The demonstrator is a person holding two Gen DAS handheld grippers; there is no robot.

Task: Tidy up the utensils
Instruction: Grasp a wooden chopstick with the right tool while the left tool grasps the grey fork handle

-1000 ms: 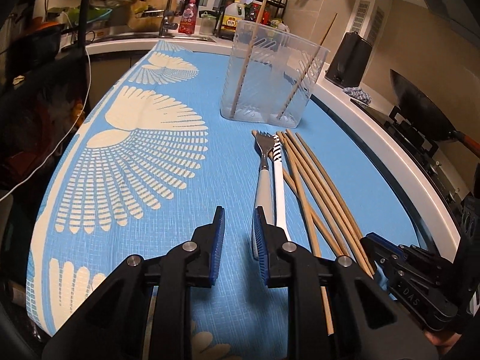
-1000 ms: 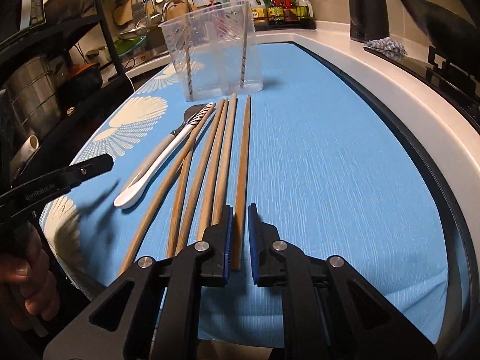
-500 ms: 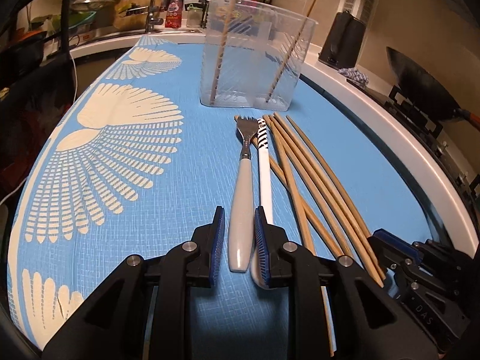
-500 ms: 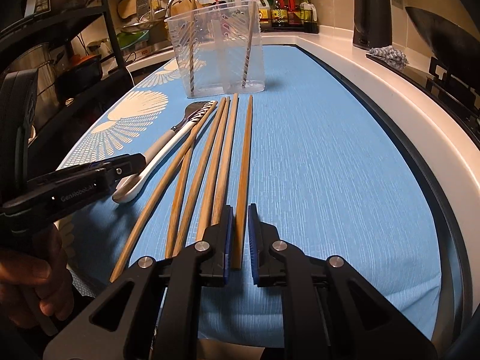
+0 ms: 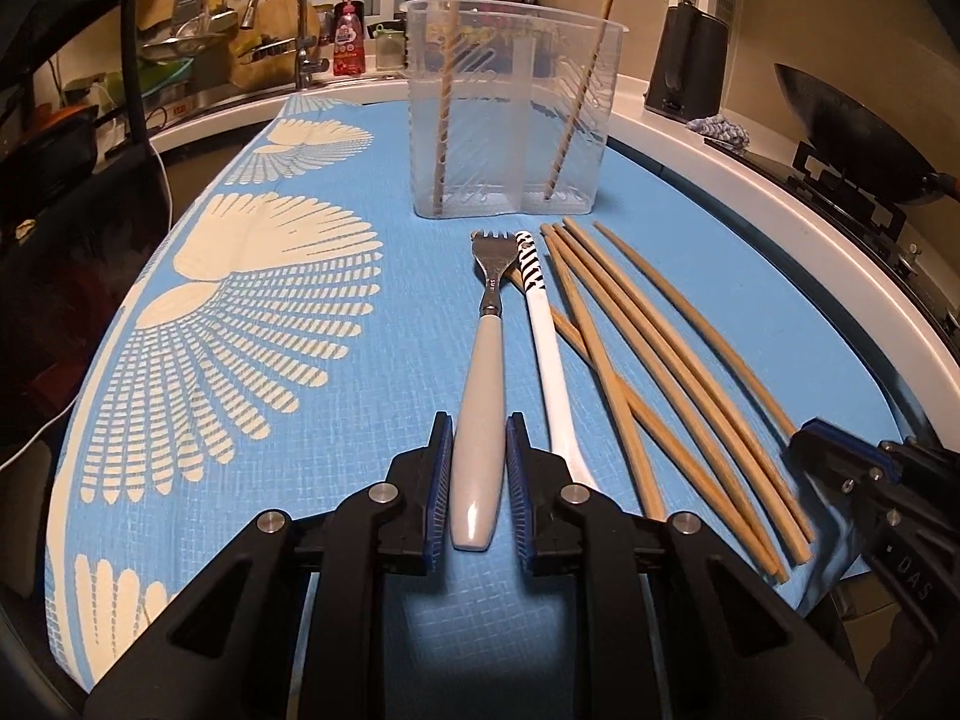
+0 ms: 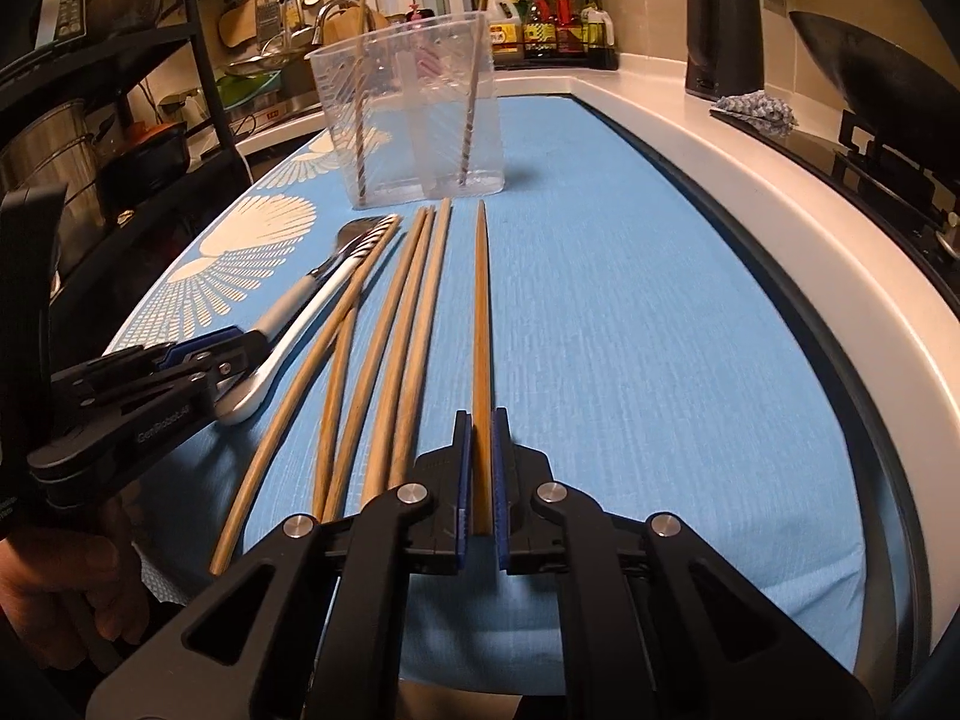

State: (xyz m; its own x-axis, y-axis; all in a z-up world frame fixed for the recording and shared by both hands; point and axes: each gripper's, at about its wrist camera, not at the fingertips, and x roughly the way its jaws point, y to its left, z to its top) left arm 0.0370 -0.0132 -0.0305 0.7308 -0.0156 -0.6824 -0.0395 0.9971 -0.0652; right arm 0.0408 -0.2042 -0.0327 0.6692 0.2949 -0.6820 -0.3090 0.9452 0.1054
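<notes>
In the left wrist view, the left gripper [image 5: 477, 480] sits at the bottom centre of the frame with its blue-padded jaws closing around the pale grey handle of a steel fork [image 5: 483, 402]. The pads stand at either side of the handle, touching or nearly so. The fork lies on a blue cloth with cream shell patterns [image 5: 252, 324], tines pointing up the frame. Just right of it lies a white utensil with a black-and-white striped end [image 5: 543, 324], and further right a loose fan of wooden chopsticks [image 5: 648, 360].

In the right wrist view, the right gripper [image 6: 480, 480] at the bottom centre is clamped on a single wooden chopstick [image 6: 480, 312], which runs straight up the frame, set slightly apart from the others on its left.

A clear plastic two-compartment utensil holder [image 5: 510, 120] stands upright at the upper centre, beyond the utensil tips, with one chopstick leaning in each compartment. A person's hand [image 6: 54, 588] shows at the lower left of the right wrist view.
</notes>
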